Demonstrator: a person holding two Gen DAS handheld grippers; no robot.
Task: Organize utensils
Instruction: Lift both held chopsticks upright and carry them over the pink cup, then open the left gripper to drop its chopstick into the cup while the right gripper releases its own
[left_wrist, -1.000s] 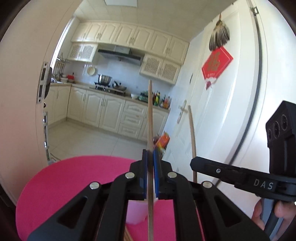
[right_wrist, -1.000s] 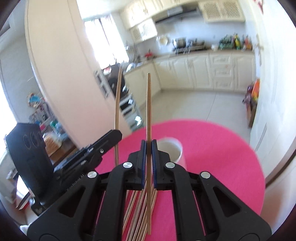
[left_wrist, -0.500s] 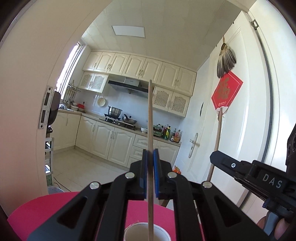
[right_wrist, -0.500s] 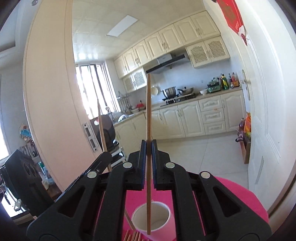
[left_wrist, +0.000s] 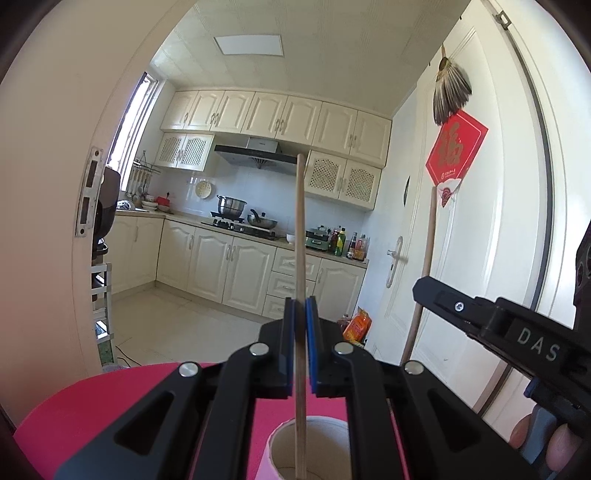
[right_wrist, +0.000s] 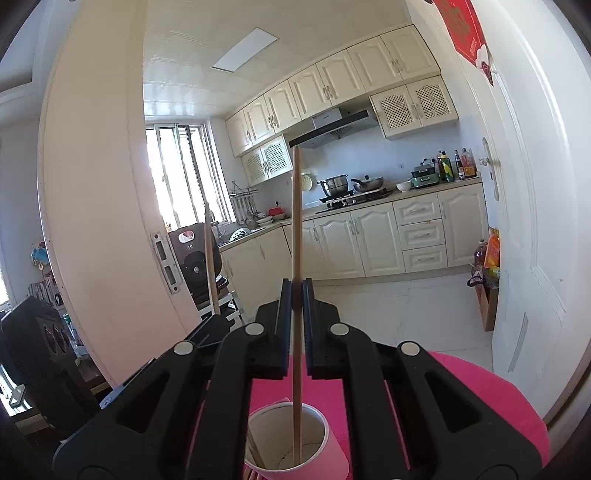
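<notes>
**Both chopsticks poised upright in the pink cup**

Only the right wrist view shows the whole cup (right_wrist: 295, 443): a pink paper cup with a white inside, standing on the round pink table (right_wrist: 491, 398) at 6 o'clock. The right gripper (right_wrist: 294, 325) has its blue-padded jaws clamped on a pale wooden chopstick (right_wrist: 295, 229), which stands upright with its lower end dipped inside the cup's mouth. At 8 o'clock the second chopstick (right_wrist: 211, 266) rises above the other gripper's black body, tilted slightly.

From the left wrist view, the cup (left_wrist: 310, 446) is cut off by the frame's bottom edge, so only its far rim and white inner wall show. The left gripper (left_wrist: 300, 343) is likewise closed on its own chopstick (left_wrist: 300, 240), vertical, with the tip down inside the cup. This view alone shows the right gripper (left_wrist: 491, 325) from the side at 3 o'clock, its chopstick (left_wrist: 424, 273) leaning a little, and fingers of the person's hand (left_wrist: 550, 443) on its handle at 4 o'clock.
</notes>
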